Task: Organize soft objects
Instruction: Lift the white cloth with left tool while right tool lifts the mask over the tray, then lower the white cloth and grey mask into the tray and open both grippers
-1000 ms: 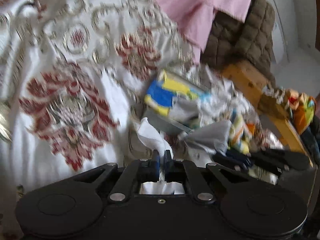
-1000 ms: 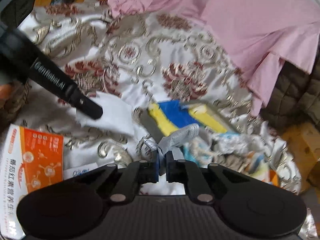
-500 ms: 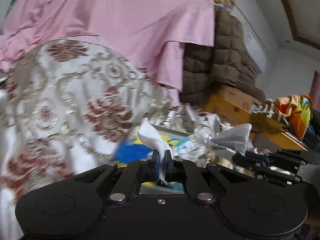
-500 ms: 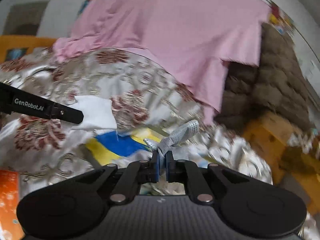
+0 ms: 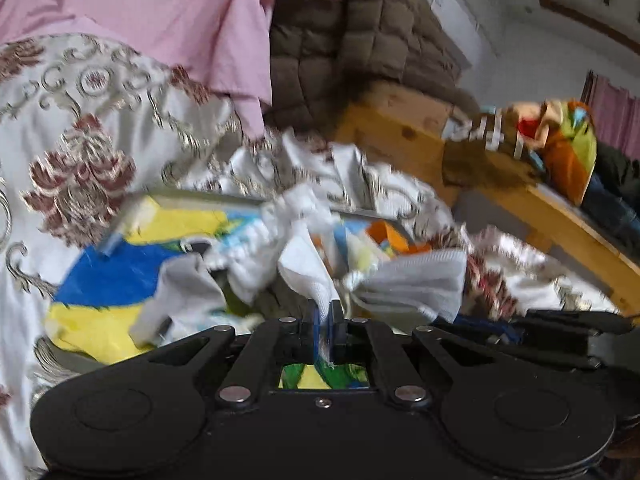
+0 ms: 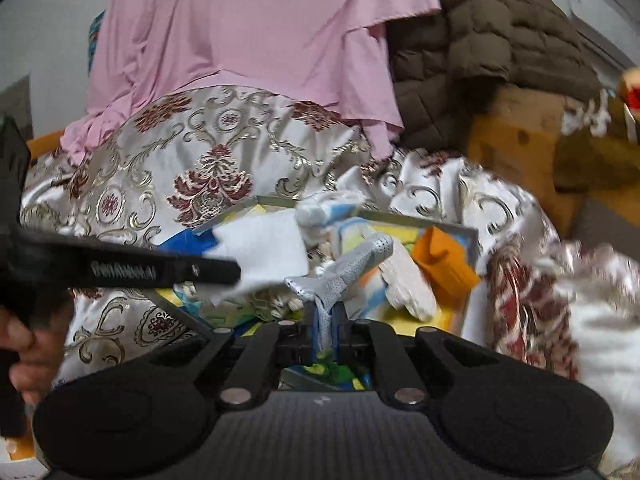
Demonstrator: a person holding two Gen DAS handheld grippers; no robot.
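My left gripper (image 5: 325, 314) is shut on a white cloth (image 5: 308, 268), which also shows in the right wrist view (image 6: 266, 250) at the tip of the left gripper (image 6: 230, 270). My right gripper (image 6: 325, 316) is shut on a grey perforated cloth (image 6: 348, 272), seen in the left wrist view (image 5: 416, 284) to the right. Both cloths hang just above a colourful open box (image 6: 452, 229) with blue and yellow lining (image 5: 116, 276), filled with several soft items, among them an orange cloth (image 6: 442, 266).
The box sits on a white bedspread with red and gold patterns (image 6: 200, 160). A pink sheet (image 6: 256, 40) and a brown quilt (image 6: 480, 40) lie behind. A wooden bed frame (image 5: 400, 120) with colourful clothes (image 5: 560, 148) is at the right.
Both grippers have swung from looking down at the bedspread to over the box, carrying their cloths. The two cloths are now closer together above the box.
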